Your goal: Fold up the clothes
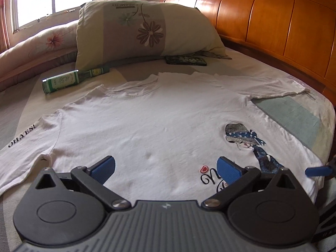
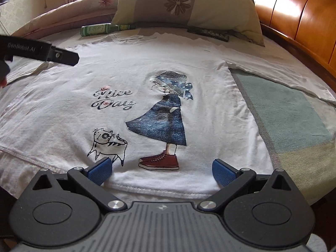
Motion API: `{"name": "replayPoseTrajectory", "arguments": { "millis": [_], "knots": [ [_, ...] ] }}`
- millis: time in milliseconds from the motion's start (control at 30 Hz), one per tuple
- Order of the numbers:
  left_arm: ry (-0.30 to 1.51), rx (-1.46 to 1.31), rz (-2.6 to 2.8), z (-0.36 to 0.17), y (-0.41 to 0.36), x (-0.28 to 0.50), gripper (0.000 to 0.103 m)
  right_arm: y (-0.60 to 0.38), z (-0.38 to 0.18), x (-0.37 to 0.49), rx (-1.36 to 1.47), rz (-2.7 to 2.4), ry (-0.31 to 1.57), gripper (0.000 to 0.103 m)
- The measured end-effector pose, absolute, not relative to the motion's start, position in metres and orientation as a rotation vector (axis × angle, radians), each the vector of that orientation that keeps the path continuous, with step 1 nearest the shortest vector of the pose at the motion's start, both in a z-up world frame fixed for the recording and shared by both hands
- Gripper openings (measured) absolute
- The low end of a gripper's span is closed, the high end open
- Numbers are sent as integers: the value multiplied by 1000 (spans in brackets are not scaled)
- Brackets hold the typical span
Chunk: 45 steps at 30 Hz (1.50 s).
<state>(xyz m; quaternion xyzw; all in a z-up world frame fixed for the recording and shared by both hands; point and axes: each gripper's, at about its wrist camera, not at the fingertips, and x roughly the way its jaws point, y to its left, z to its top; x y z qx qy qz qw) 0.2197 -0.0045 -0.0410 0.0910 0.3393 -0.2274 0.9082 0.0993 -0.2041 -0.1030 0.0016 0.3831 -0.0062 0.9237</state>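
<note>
White tee (image 2: 168, 79) lies spread flat, print up, mid-frame on bed w/ both sleeves out. Left gripper (image 1: 166, 168) & right gripper (image 2: 161, 169), both at bottom centre, splayed wide, grasping nothing. Risk: pads snag only top layer, so fold skews. Text: "OH,YES!" left sleeve, "Nice Day" centre, "GenRobot.AI" on the left gripper's arm, upper left.

matt white cotton t-shirt (image 2: 189, 79), glossy wooden headboard (image 1: 273, 21)

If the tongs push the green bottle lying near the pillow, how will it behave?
The green bottle lies on its side on the bed, so it would probably roll. It looks like glass, likely rigid and perhaps slippery. The soft bedding may slow it.
</note>
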Motion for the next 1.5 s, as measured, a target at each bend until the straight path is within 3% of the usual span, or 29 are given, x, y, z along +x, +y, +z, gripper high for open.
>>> {"name": "replayPoseTrajectory", "arguments": {
  "millis": [267, 467, 733, 1133, 1500],
  "knots": [
    [803, 152, -383, -61, 6, 244, 102, -271, -42, 205, -11, -125, 695, 103],
    [807, 165, -373, -78, 3, 252, 102, -333, -57, 329, 55, -211, 832, 103],
    [789, 155, -382, -94, 3, 261, 102, -327, -107, 443, 48, -246, 970, 103],
    [773, 158, -384, -93, 10, 265, 102, -340, -96, 492, 117, -324, 859, 103],
    [795, 100, -272, -91, 37, 275, 102, -256, -102, 510, 46, -109, 1045, 103]
  ]
}}
